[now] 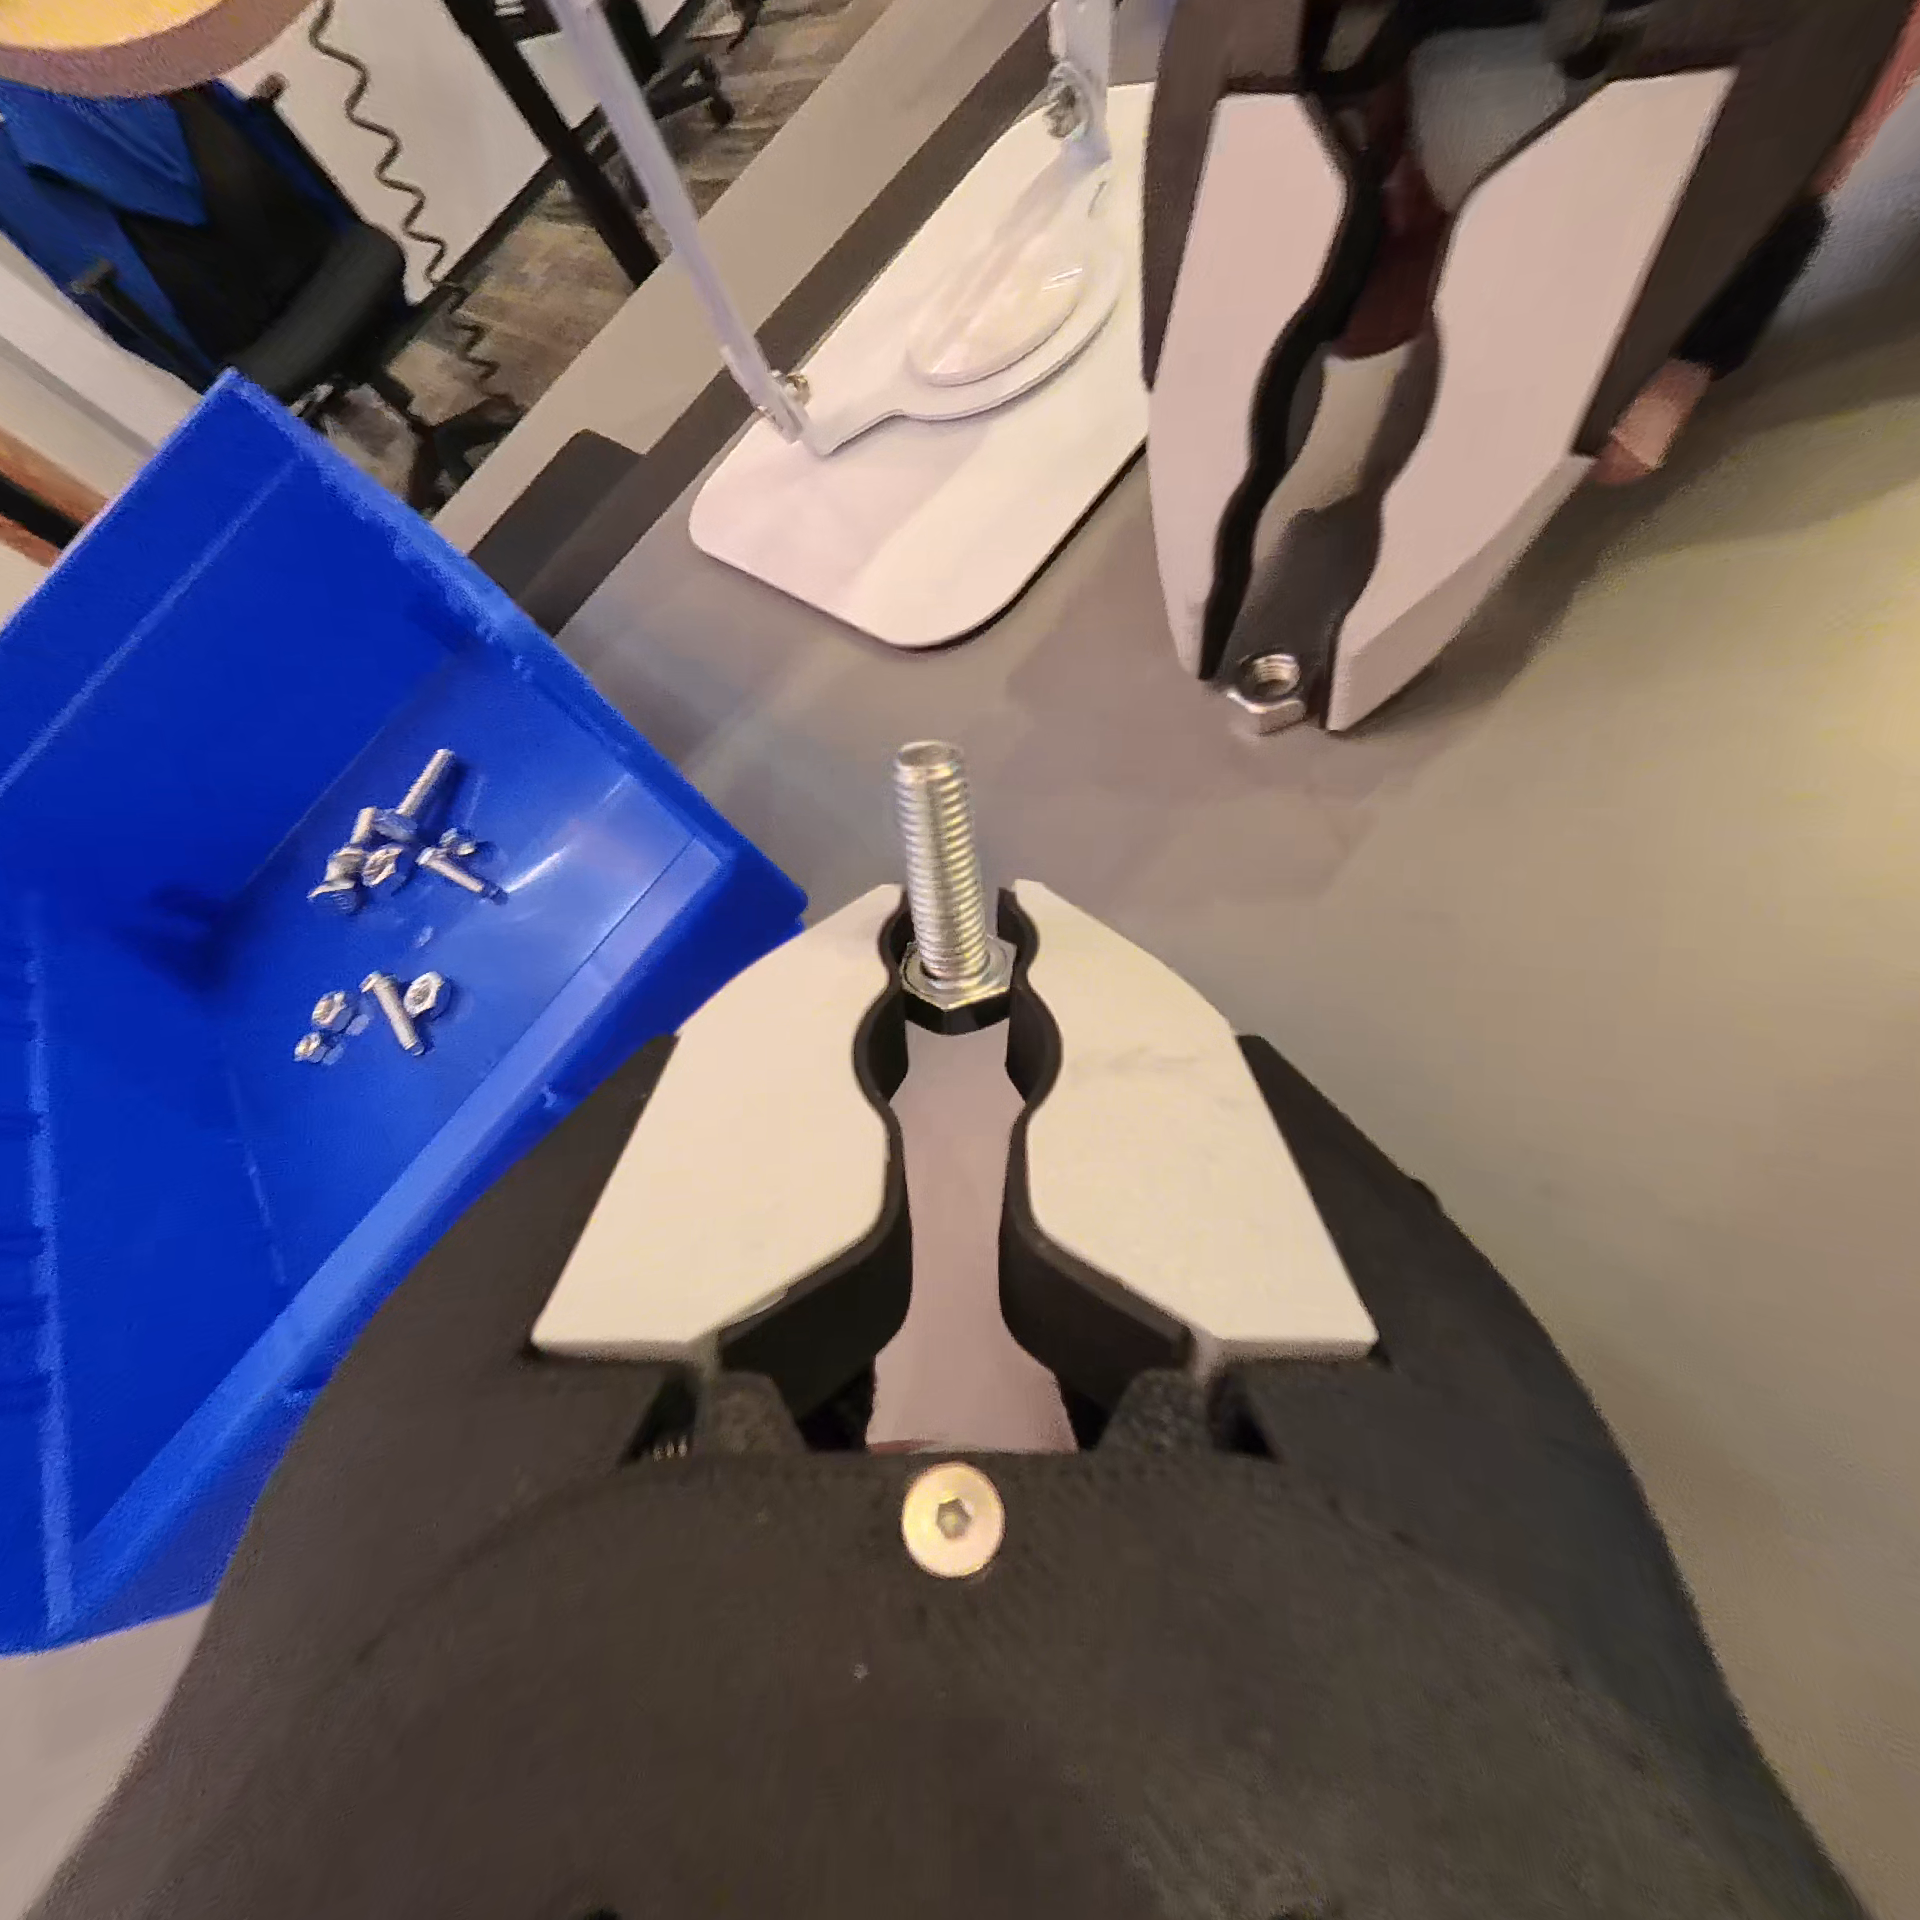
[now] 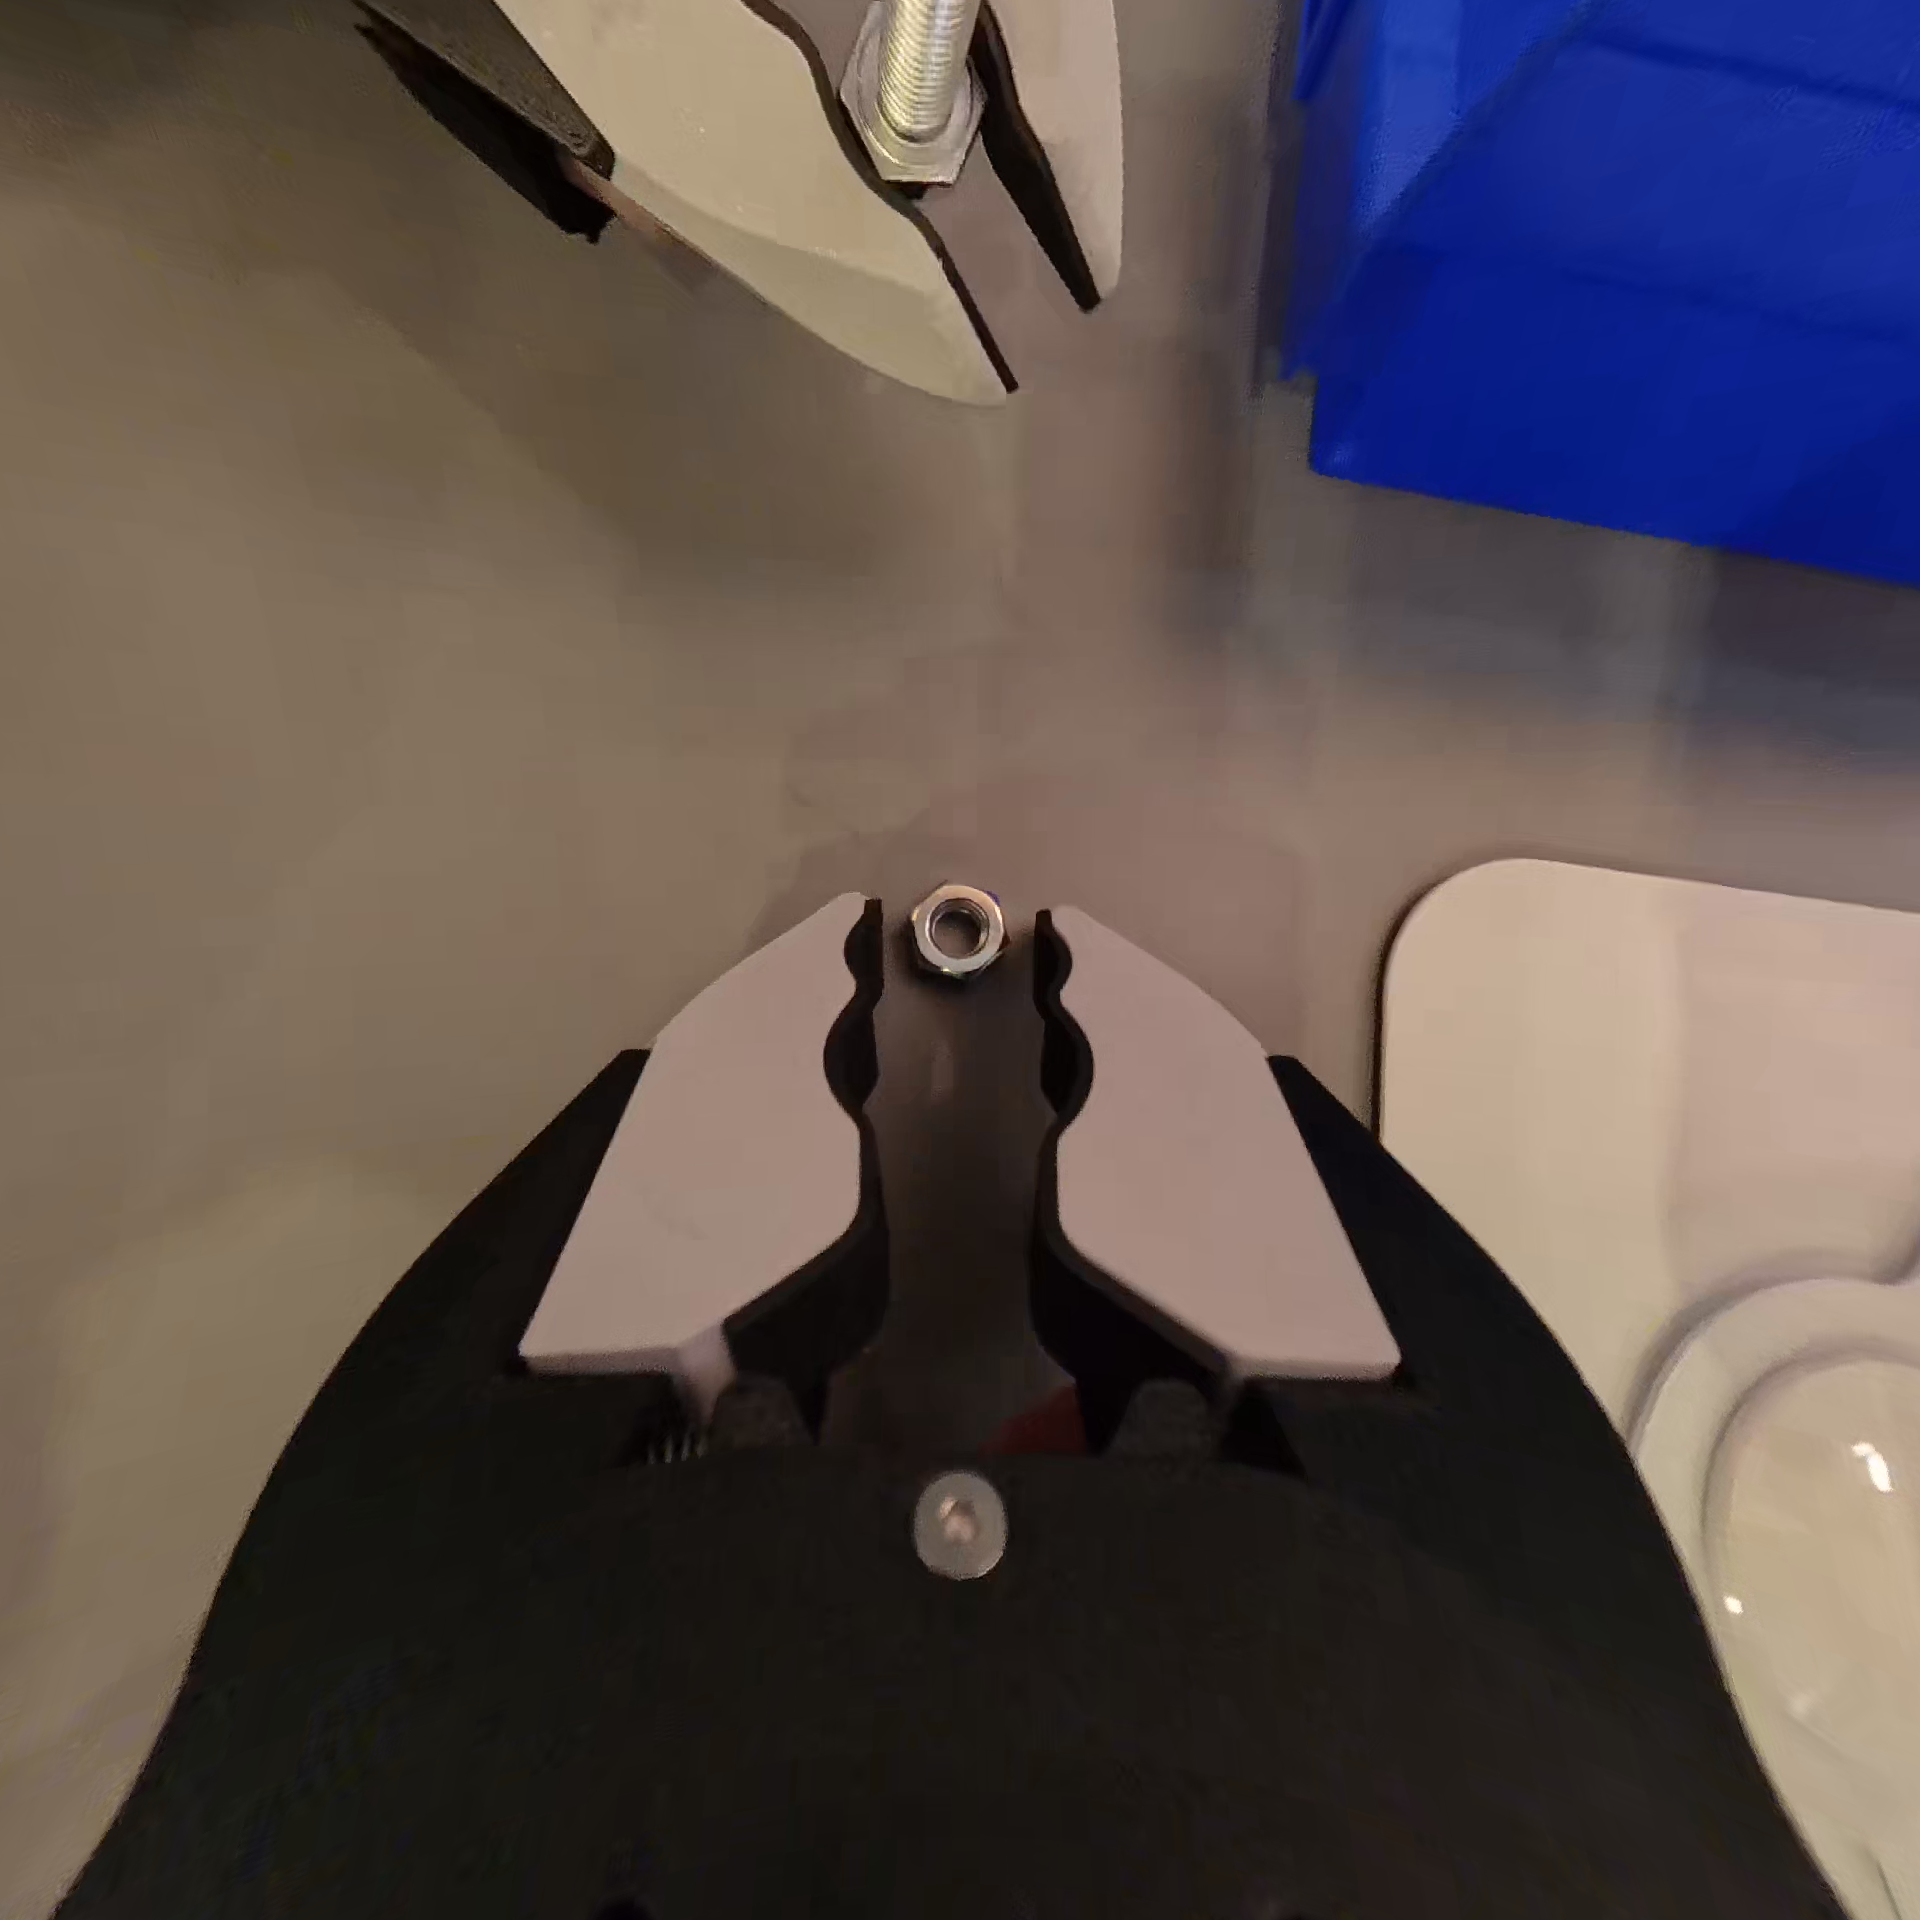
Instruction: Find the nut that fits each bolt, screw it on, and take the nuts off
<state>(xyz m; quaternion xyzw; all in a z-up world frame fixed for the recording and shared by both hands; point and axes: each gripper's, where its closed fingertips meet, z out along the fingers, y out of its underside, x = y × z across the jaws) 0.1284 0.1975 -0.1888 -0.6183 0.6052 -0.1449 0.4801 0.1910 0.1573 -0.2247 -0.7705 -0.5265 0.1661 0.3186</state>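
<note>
bolt point(image 1: 938, 862) stands up in the left gripper point(image 1: 954, 940), pinched by its six-sided head, its ridged shiny stem bare. farther off, a small silver nut point(image 2: 954, 930) lies flat on the smooth grey table point(image 2: 416, 623), loose between the spread right gripper point(image 2: 956, 925) fingers. more wait in the blue bin point(image 1: 312, 935).

1. The left wrist camera is riding just behind the left tongs point(image 1: 954, 914), looking forward and down along them, close over the grey worktop point(image 1: 1507, 987).
2. The right wrist camera is sitting behind the right tongs point(image 2: 956, 920), facing steeply down, very near.
3. Both views are sharing the worktop, the blue bin point(image 1: 312, 935), the white stand base point(image 1: 935, 499), and each other's tongs.
</note>
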